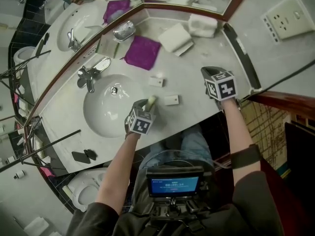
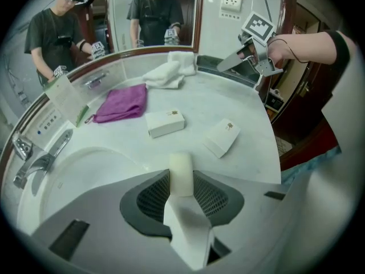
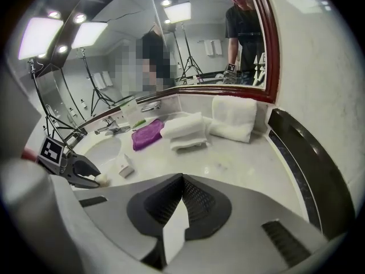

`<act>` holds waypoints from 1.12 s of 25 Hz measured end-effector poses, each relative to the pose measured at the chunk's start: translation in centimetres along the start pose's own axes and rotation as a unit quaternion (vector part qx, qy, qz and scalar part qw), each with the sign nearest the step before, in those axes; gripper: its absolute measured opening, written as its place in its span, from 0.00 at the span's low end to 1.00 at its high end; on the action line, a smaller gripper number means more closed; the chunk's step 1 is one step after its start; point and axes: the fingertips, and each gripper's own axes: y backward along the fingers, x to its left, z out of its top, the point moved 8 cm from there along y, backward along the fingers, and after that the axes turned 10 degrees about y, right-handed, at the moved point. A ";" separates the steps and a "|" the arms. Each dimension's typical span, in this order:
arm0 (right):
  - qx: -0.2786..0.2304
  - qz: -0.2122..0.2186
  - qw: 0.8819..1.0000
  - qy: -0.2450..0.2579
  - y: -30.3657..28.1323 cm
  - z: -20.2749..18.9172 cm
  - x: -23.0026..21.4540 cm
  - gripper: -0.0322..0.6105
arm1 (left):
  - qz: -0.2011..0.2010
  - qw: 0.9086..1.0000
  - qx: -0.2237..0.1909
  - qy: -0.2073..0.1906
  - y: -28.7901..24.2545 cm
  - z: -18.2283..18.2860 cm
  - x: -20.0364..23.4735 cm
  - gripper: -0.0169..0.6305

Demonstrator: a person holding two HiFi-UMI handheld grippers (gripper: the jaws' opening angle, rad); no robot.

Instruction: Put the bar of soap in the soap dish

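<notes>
1 bar of soap (image 1: 151, 101) sits clamped in the left claw (image 2: 181, 181), apparently for carrying to the soap dish (image 1: 124, 31) at upper left, while the right claw (image 3: 182, 181) hangs closed and empty.

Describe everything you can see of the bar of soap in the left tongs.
The bar of soap is a pale cream, smooth block with a rounded end. It sits on edge in the left tongs, which grip its broad faces. The rounded end pokes past their tips. It is held over the white counter by the sink basin, near its rim. Nothing else visibly touches it.
</notes>
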 end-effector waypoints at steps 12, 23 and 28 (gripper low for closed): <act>0.028 0.008 0.996 -0.084 -2.9 1.4 1.1 0.08 | 0.032 0.995 -0.082 -0.042 3.4 10.0 4.4 0.22; 0.036 0.074 0.996 -0.045 -6.9 8.0 6.8 0.08 | 0.063 0.989 -0.119 -0.067 5.5 19.2 10.2 0.22; 0.045 0.103 0.993 -0.035 -8.6 10.2 9.7 0.08 | 0.074 0.986 -0.126 -0.076 5.8 22.4 12.4 0.22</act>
